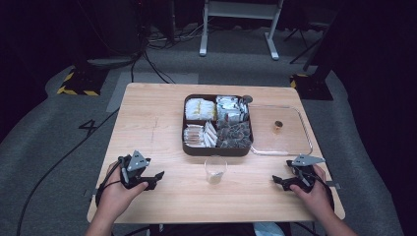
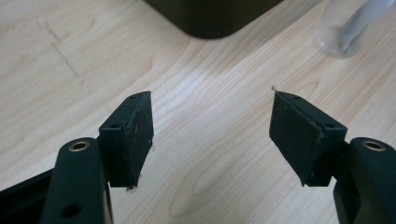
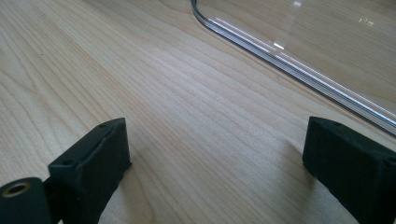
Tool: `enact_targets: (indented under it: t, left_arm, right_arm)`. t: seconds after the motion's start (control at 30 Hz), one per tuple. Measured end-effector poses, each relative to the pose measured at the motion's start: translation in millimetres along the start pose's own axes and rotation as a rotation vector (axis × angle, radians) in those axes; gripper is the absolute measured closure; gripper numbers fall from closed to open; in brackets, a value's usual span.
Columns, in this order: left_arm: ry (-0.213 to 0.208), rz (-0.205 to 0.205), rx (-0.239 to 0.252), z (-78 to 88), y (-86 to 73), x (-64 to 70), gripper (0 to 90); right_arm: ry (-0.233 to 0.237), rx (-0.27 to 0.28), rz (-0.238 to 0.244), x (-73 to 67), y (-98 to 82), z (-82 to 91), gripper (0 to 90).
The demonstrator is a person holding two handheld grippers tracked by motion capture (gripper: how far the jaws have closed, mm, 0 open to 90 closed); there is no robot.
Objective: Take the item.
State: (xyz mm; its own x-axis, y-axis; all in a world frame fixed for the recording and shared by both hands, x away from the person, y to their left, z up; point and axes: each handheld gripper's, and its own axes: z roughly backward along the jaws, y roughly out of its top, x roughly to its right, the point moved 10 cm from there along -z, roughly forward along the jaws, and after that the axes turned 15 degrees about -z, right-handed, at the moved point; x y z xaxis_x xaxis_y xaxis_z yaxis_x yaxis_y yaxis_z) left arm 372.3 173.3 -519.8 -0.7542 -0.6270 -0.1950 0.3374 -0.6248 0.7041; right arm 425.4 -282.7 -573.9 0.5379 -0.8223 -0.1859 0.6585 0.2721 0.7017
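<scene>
- A light wooden rectangular bench [image 1: 162,196] carries everything; a grey carpeted floor [image 1: 49,147] with black cables lies around it.
- A dark brown square tray with 4 compartments [image 1: 218,149] sits at the middle of the bench, toward the far side. Its far-left compartment holds yellowish-white packets [image 1: 199,109], its far-right one silvery wrapped packets [image 1: 230,109], its near-left one slim white and brown sachets [image 1: 199,135], and its near-right one dark grey-brown wrapped pieces [image 1: 233,134].
- A clear flat rectangular lid with rounded corners [image 1: 290,142] lies on the bench, touching the tray's right side, with a small brown knob [image 1: 278,125] on it. In the right claw's view its rim [image 3: 289,65] crosses the upper right.
- A small clear plastic cup [image 1: 215,169] stands upright just in front of the tray, between the 2 hands. In the left claw's view it appears blurred at the upper right [image 2: 343,28].
- The left black 2-jaw claw [image 1: 156,176] is held in the person's left hand [image 1: 118,194] near the bench's front-left edge, jaws spread wide and released, nothing between them.
- The right black 2-jaw claw [image 1: 278,180] is held in the right hand [image 1: 314,191] near the front-right edge, jaws likewise spread apart, low over bare wood just in front of the lid.
</scene>
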Motion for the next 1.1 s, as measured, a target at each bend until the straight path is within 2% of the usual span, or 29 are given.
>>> enact_targets:
  t: [0.3, 0.43, 0.7, 0.8, 0.87, 0.97, 1.1]
  left_arm:
    - [0.003, 0.049, -0.062, -8.4, -37.5, -7.7, 30.2]
    - [-0.001, 0.073, -0.088, -12.0, -48.9, -8.5, 29.3]
    - [0.014, 0.078, -0.132, -14.8, -63.5, -13.7, 26.7]
    - [0.029, 0.088, -0.121, -15.9, -67.1, -17.8, 21.2]
    - [0.035, 0.095, -0.116, -15.8, -68.2, -19.8, 20.7]
    - [0.047, 0.098, -0.082, -18.7, -69.9, -23.1, 14.2]
    - [0.050, 0.103, -0.077, -19.1, -69.9, -23.6, 13.4]
  right_arm:
    - [0.000, 0.001, 0.000, -0.1, 0.0, 0.1, 7.5]
    - [0.000, 0.001, 0.000, -0.1, 0.0, 0.1, 7.5]
    - [0.000, 0.000, 0.000, -0.1, -0.1, 0.1, 7.5]
    - [0.000, 0.000, 0.000, -0.1, -0.1, 0.1, 7.5]
    - [0.000, 0.000, 0.000, -0.1, 0.0, 0.1, 7.5]
    - [0.000, 0.001, 0.000, -0.1, 0.0, 0.1, 7.5]
    - [0.000, 0.001, 0.000, -0.2, -0.1, 0.1, 7.5]
